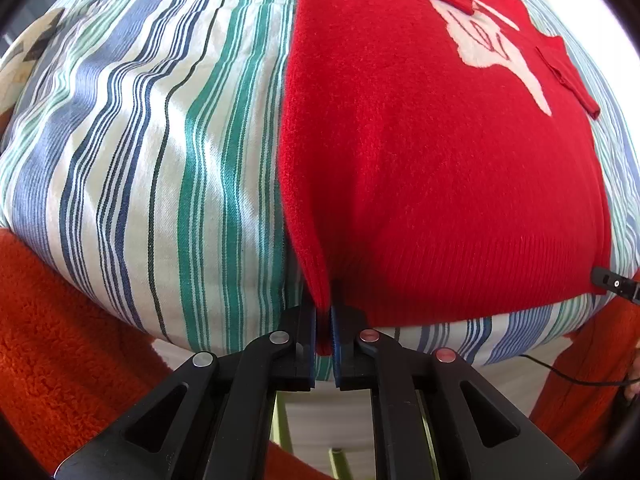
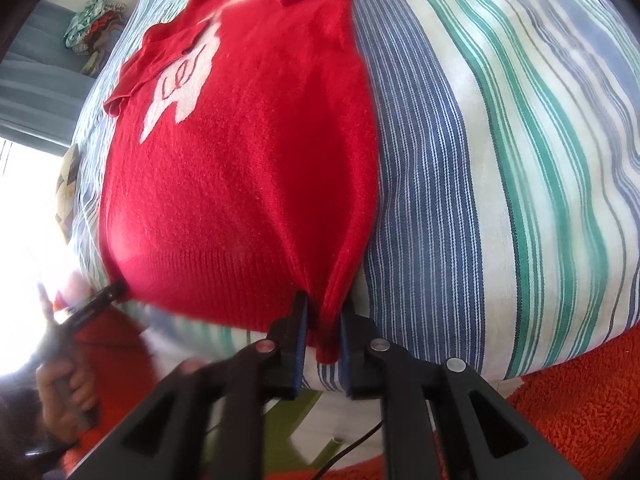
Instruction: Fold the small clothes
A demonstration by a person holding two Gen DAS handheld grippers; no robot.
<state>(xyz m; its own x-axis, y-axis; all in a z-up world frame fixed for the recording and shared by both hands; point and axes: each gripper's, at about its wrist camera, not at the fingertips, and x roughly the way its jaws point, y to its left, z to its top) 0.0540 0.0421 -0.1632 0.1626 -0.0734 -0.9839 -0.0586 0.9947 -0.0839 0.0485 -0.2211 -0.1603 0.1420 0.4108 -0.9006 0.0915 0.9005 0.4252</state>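
The red knitted sweater with a white motif (image 1: 440,152) lay lengthwise along the striped bedsheet (image 1: 160,140), ribbed hem nearest. The left claw (image 1: 323,344) was clamped on one hem corner. The right claw (image 2: 323,344) was clamped on the other.

Red sweater (image 1: 440,184): neckline and sleeve ends cut off at top edge in both wrist views. Hem corners hidden between each gripper's pads. White chest motif (image 2: 180,92) blurred in right view; shape unreadable. Heap of cloth (image 2: 94,20) in far background too small to identify.
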